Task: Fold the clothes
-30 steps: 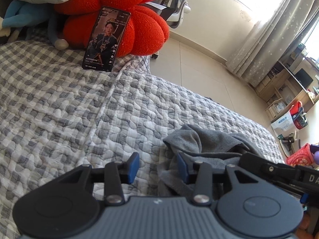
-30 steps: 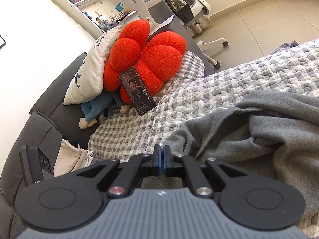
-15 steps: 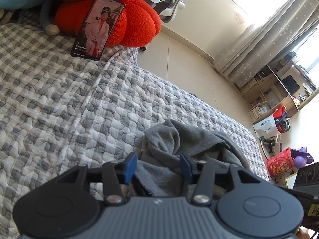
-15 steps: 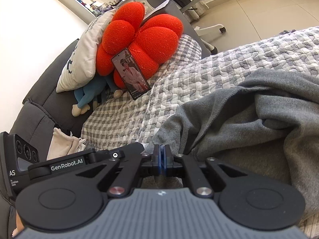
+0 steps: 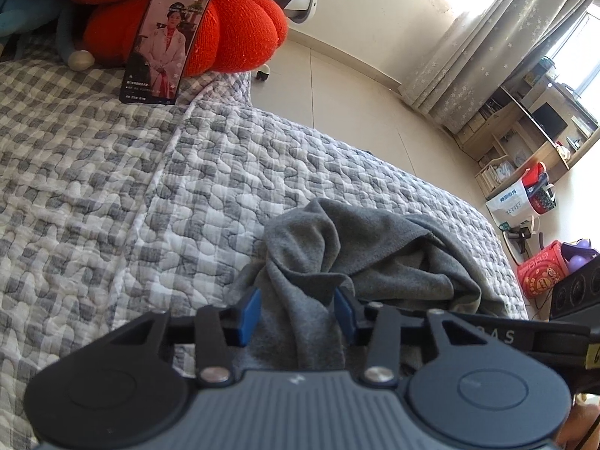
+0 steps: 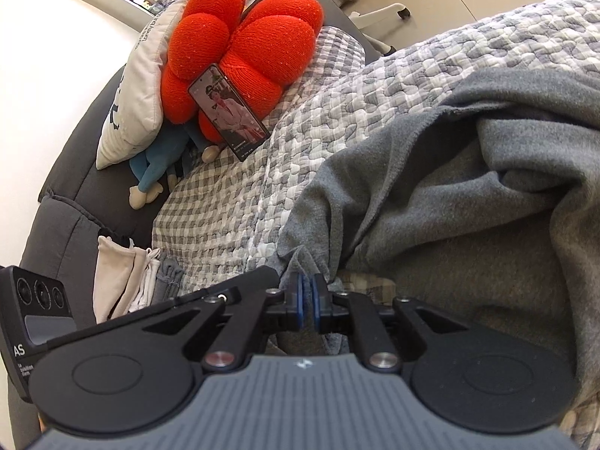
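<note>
A grey fleece garment (image 5: 360, 255) lies bunched on the quilted grey-and-white bedspread (image 5: 112, 195). My left gripper (image 5: 298, 309) is open, with a fold of the garment lying between its blue pads. In the right wrist view the garment (image 6: 468, 195) fills the right side. My right gripper (image 6: 308, 302) is shut on a thin edge of the grey garment, which is lifted off the bed. The left gripper's body (image 6: 41, 307) shows at the lower left of that view.
A red flower cushion (image 5: 225, 26) stands at the head of the bed with a phone (image 5: 165, 43) leaning on it, next to a white pillow (image 6: 138, 86) and a blue plush toy (image 6: 157, 172). Folded pale cloths (image 6: 123, 281) lie by the dark sofa arm. Tiled floor and shelves lie beyond the bed.
My left gripper has moved onto the garment, so cloth now lies between its open fingers. My right gripper stays shut and has lifted the garment's edge; the cloth has bunched up.
</note>
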### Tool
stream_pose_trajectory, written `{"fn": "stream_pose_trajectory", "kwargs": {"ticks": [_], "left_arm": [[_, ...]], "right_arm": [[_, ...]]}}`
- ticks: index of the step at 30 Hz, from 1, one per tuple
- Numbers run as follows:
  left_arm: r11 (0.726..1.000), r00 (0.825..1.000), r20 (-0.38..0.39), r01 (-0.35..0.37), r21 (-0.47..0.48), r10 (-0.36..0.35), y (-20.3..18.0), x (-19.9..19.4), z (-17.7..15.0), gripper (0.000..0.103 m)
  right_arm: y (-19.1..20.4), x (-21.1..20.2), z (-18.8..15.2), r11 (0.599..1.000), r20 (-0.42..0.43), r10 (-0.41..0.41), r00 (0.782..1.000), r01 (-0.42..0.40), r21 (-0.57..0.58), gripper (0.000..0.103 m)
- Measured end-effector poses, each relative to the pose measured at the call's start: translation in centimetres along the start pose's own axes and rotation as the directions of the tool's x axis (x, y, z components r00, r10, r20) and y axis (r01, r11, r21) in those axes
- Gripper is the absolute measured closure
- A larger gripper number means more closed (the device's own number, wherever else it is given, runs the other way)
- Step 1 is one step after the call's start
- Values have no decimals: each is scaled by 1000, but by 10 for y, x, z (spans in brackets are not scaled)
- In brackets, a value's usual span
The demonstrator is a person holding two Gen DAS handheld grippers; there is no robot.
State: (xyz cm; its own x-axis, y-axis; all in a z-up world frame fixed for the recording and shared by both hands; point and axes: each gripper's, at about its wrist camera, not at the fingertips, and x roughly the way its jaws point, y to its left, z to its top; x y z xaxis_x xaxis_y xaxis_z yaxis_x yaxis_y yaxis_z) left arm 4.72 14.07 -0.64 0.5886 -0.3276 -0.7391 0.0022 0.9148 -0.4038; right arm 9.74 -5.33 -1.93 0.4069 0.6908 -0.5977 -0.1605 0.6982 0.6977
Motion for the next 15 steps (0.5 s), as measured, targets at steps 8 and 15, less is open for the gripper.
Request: {"fn": "stream_pose_trajectory", "kwargs": {"ticks": [8,15], "left_arm": [[1000,1000,1,-30,9,30,0,0,0,92],[998,998,-11,-58,20,58,1,4,-1,92]], "right_arm": [[4,0,-2,1000,-16,27,1000,-27,-3,65],[12,10,-8,998,-30,6,1000,-8,-67,67]]}}
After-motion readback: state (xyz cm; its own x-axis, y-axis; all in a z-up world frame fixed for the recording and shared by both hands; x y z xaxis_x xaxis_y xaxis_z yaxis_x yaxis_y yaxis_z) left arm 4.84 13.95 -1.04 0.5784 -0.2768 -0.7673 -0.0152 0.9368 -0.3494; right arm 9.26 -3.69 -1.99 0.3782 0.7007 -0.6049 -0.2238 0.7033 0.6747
